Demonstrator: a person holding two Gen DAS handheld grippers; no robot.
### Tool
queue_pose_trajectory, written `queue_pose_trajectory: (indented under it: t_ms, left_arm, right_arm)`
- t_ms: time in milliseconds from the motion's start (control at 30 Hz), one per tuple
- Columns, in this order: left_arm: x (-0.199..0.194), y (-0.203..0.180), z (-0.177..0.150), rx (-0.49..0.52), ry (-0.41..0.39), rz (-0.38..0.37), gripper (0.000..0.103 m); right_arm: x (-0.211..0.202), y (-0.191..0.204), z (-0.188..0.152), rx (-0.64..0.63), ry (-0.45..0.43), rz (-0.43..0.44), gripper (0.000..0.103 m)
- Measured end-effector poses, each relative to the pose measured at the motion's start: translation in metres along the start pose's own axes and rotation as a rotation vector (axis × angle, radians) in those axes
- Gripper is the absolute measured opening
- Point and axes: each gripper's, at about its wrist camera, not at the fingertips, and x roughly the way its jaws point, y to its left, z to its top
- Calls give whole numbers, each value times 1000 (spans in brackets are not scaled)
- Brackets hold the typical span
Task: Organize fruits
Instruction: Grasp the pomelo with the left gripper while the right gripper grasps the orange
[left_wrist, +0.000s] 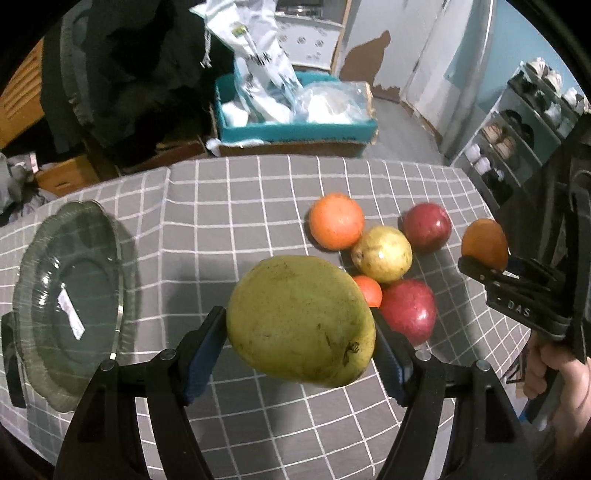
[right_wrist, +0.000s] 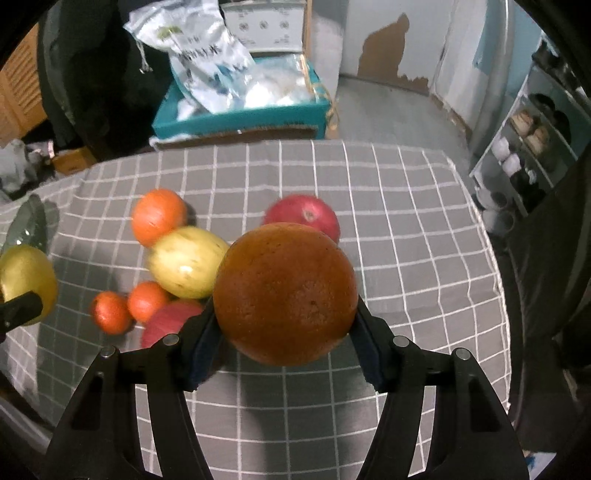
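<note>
Green mango (left_wrist: 301, 321) clamped in left tongs (left_wrist: 301, 332); right tongs (right_wrist: 284, 332) grip orange (right_wrist: 284, 293).

Standing on a grey floor (left_wrist: 391, 114) beyond the grey checked tablecloth (left_wrist: 258, 192) — a teal cardboard box (left_wrist: 295, 129) brimming with plastic bags (left_wrist: 266, 66). Flaking from the pale wall (left_wrist: 373, 33), paint showing brown patches. Lining the right side — shoe shelves (left_wrist: 517, 122); hanging at left, dark clothing (left_wrist: 122, 70).

A lived-in home. Beyond the checked tablecloth (left_wrist: 258, 192) stands a teal box (left_wrist: 295, 129) of plastic bags. Right of the cloth is a shoe rack (left_wrist: 517, 140); behind the box, peeling wall paint (right_wrist: 388, 51).
</note>
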Motion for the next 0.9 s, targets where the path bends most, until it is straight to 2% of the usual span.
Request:
queue_pose_trajectory:
  t_ms: [433,900]
  left_arm:
    - [-51,21,6,-17,-120,17,76]
    - [-97,58,8,-61,-218,76,76]
  right_arm:
    - [-52,33,14,-34,-143,62,64]
    - [-94,89,34,-104,-261,143,64]
